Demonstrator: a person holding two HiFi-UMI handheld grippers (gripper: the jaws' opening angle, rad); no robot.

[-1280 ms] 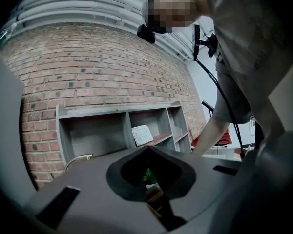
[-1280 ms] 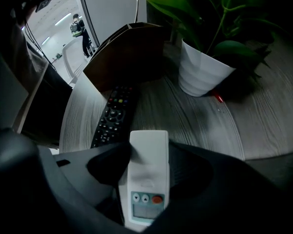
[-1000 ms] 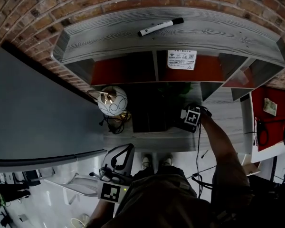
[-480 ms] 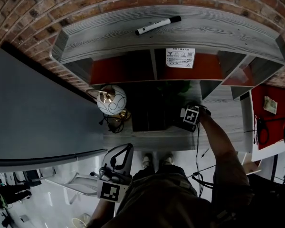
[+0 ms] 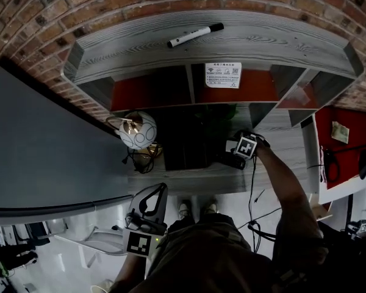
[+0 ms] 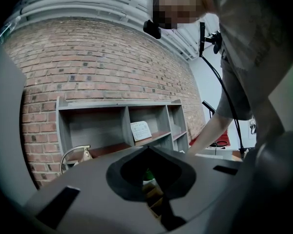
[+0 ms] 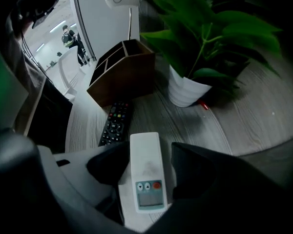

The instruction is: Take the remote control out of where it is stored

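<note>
A white remote control (image 7: pixel 146 172) with a small screen and buttons sits between the jaws of my right gripper (image 7: pixel 144 155), which is shut on it just above the grey wooden tabletop (image 7: pixel 263 116). A black remote control (image 7: pixel 116 122) lies flat on the table just ahead, in front of a brown wooden organiser box (image 7: pixel 119 69). In the head view my right gripper (image 5: pixel 233 151) is over the table below the shelf, right of the box (image 5: pixel 186 145). My left gripper (image 5: pixel 154 195) hangs low at the left, away from the table, shut with nothing in it (image 6: pixel 149 150).
A green plant in a white pot (image 7: pixel 188 89) stands right of the box. A round white lamp (image 5: pixel 137 130) is at the table's left end. Above is a grey shelf unit (image 5: pixel 329 44) on a brick wall, with a marker pen (image 5: pixel 195 34) on top. A cable (image 5: pixel 254 182) hangs at the table's front.
The right gripper has shifted slightly to the right, away from the box, keeping the white remote. The left gripper has hardly moved.
</note>
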